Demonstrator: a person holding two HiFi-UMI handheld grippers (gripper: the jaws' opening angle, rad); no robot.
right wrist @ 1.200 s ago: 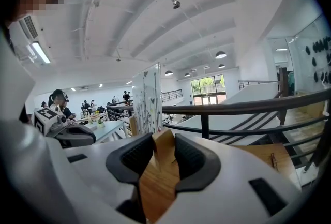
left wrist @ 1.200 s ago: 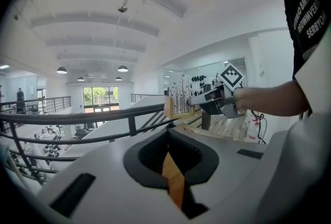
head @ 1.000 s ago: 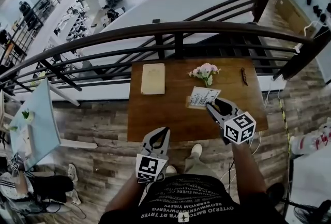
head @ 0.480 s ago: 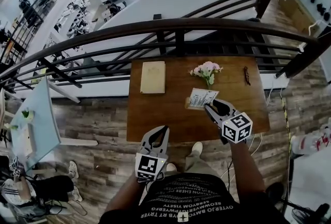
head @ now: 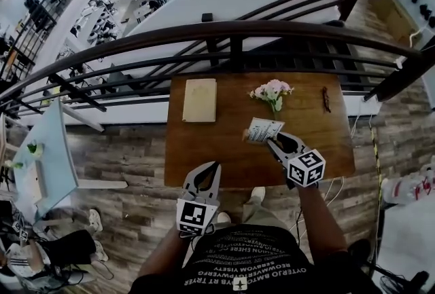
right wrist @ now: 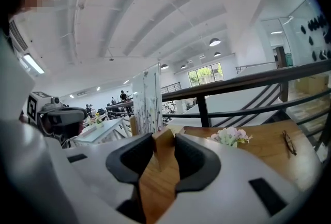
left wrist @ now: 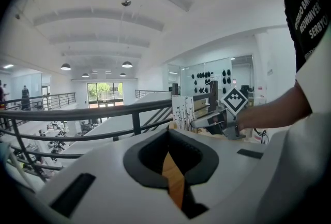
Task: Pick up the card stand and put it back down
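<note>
The card stand (head: 264,130) is a white printed card upright in a small wooden base, low over the brown table (head: 204,150). My right gripper (head: 273,142) is shut on that base. In the right gripper view the wooden base (right wrist: 162,140) sits pinched between the dark pads and the card (right wrist: 146,99) rises just beyond. I cannot tell whether the base touches the table. My left gripper (head: 216,167) hovers at the table's near edge, jaws slightly apart with nothing between them (left wrist: 173,166). It looks across at the card (left wrist: 182,113) and the right gripper (left wrist: 217,120).
A beige pad (head: 200,100) lies at the table's far left, a small bunch of pale flowers (head: 272,91) at the far middle, and a thin dark item (head: 325,99) at the far right. A dark railing (head: 231,34) runs behind the table over an open drop.
My right gripper has sunk toward the table with the card stand still in its jaws. The left gripper has drifted a little along the near edge.
</note>
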